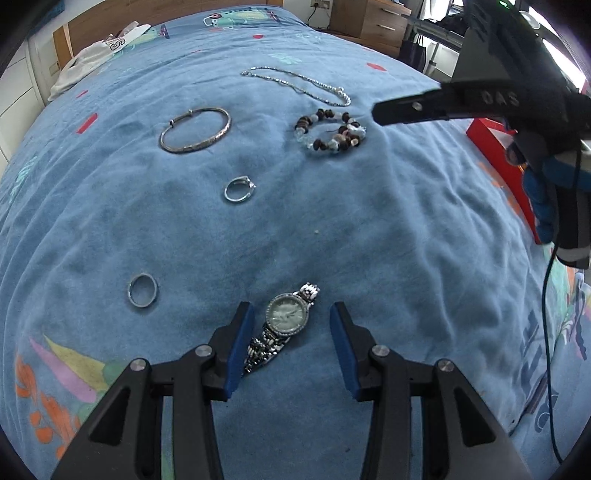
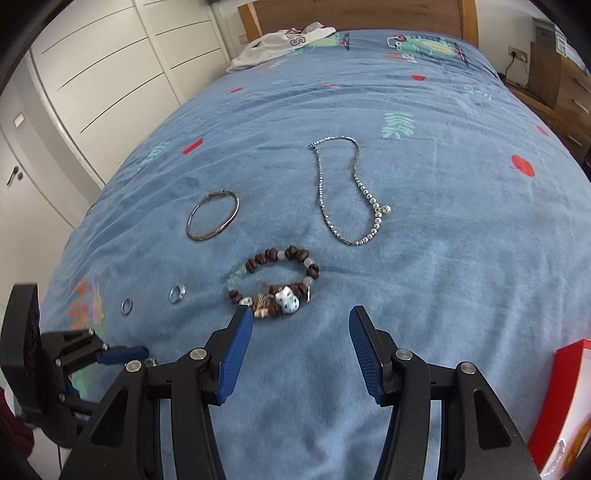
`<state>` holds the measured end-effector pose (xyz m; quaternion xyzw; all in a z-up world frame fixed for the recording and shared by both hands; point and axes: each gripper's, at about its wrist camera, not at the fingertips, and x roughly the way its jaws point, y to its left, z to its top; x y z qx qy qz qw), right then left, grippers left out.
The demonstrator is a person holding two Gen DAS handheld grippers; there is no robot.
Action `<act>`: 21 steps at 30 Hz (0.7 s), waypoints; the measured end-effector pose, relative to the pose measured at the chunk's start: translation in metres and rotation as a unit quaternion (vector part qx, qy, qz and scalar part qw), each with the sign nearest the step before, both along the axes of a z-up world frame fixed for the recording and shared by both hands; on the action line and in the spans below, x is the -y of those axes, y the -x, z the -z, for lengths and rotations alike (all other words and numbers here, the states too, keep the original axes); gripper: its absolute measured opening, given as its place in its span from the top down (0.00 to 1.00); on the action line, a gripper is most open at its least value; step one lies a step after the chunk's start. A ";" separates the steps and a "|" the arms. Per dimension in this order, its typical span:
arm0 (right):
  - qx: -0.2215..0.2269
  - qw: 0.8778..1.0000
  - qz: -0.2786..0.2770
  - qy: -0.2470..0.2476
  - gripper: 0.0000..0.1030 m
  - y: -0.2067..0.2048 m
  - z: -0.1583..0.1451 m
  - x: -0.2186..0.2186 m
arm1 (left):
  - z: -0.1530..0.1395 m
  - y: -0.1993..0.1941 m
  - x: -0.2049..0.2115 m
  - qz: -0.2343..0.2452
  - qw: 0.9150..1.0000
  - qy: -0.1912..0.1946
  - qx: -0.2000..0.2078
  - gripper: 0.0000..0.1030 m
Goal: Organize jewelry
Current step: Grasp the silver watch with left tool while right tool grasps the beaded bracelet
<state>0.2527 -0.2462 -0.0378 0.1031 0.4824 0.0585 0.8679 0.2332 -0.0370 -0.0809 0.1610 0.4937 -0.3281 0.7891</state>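
Observation:
Jewelry lies spread on a blue bedspread (image 1: 369, 229). A silver wristwatch (image 1: 283, 326) lies between the open jaws of my left gripper (image 1: 291, 314), nearer the left jaw, untouched. A plain ring (image 1: 142, 290), a stone ring (image 1: 239, 188), a silver bangle (image 1: 195, 130), a beaded bracelet (image 1: 330, 130) and a silver chain necklace (image 1: 299, 83) lie further off. My right gripper (image 2: 301, 321) is open and empty, just short of the beaded bracelet (image 2: 275, 286). The bangle (image 2: 213, 220), the necklace (image 2: 347, 194) and both rings (image 2: 177, 293) (image 2: 126, 306) show beyond it.
A red box (image 2: 561, 398) stands at the bed's right edge, also in the left wrist view (image 1: 506, 158). White clothing (image 2: 280, 44) lies near the wooden headboard (image 2: 354, 14). White wardrobe doors (image 2: 92, 74) stand left of the bed. A dresser (image 1: 373, 18) stands to the right.

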 end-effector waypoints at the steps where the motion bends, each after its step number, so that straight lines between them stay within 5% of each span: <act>1: -0.001 1.000 0.003 -0.002 0.47 -0.004 0.002 0.000 | 0.001 0.000 0.000 0.001 1.000 0.001 0.000 0.60; 7: -0.013 1.000 0.021 -0.010 0.47 -0.027 0.019 0.001 | 0.005 0.000 -0.002 -0.004 1.000 0.009 0.000 0.61; 15: -0.022 0.999 0.024 0.006 0.48 -0.046 0.034 -0.007 | 0.005 -0.002 -0.004 -0.029 0.999 0.019 -0.007 0.79; 21: -0.020 0.999 0.001 0.033 0.73 -0.041 0.036 -0.014 | 0.005 0.004 0.003 -0.043 0.999 0.007 0.006 0.79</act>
